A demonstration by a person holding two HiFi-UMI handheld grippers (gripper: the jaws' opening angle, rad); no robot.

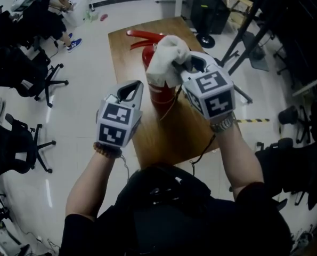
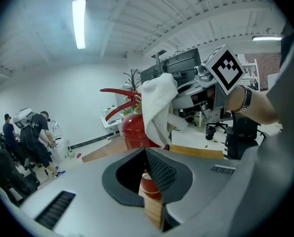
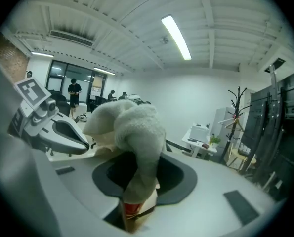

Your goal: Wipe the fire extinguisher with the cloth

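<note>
Office floor and chairs surround a wooden table (image 1: 121, 47) where the red extinguisher (image 1: 159, 92) stands upright. The right gripper (image 1: 182, 68) holds a cloth (image 1: 166, 57) against its top.

Left gripper view: the left gripper (image 2: 147, 154) has its jaws together and empty, near the cylinder.

Right gripper view: the jaws clamp the cloth.

The extinguisher is probably heavy, rigid and slick, best steadied at the neck. The cloth looks soft and light. No writing is legible.
</note>
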